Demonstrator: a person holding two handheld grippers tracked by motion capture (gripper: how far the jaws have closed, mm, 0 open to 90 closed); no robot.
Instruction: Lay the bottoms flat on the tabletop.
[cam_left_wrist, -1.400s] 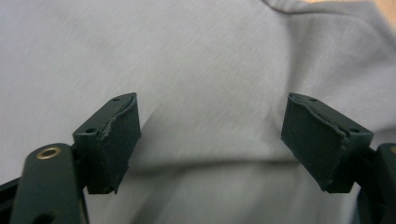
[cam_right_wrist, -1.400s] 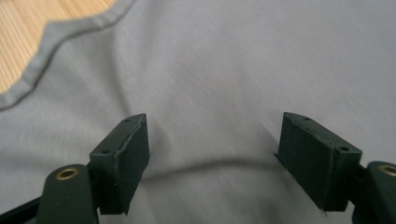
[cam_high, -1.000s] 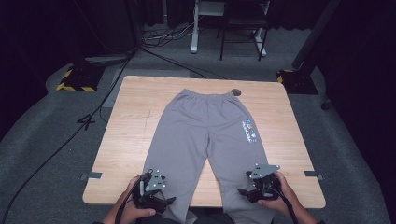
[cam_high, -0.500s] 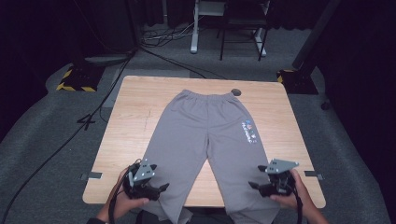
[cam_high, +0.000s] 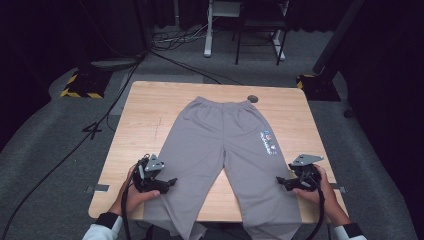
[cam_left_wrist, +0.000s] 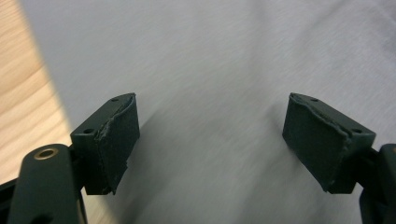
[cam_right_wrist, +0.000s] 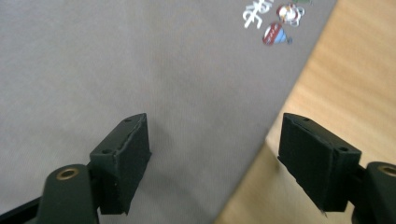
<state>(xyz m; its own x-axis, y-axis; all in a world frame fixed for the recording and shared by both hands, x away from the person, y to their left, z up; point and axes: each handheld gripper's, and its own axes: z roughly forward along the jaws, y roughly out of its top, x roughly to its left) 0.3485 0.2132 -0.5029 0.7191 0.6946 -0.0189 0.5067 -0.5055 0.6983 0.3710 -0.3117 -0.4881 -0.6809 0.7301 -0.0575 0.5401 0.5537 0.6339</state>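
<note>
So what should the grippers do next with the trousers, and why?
Probably close each hand-held gripper on an outer leg edge. The trousers lie flat on the table; the left hand-held gripper and right hand-held gripper hang open over those edges, holding nothing.

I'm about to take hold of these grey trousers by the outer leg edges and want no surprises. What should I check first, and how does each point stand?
1. Left gripper jaws open, nothing between them: ok.
2. Right gripper jaws open, nothing between them: ok.
3. Grey trousers lie flat on the table, waistband far, legs toward the person: ok.
4. Right gripper straddles the outer leg edge, one jaw over cloth, one over wood: ok.
5. Left gripper at its leg edge: not ok; both jaws sit over cloth, the edge lies to their left.
6. Leg ends fully on the table: not ok; they hang over the near edge.
</note>
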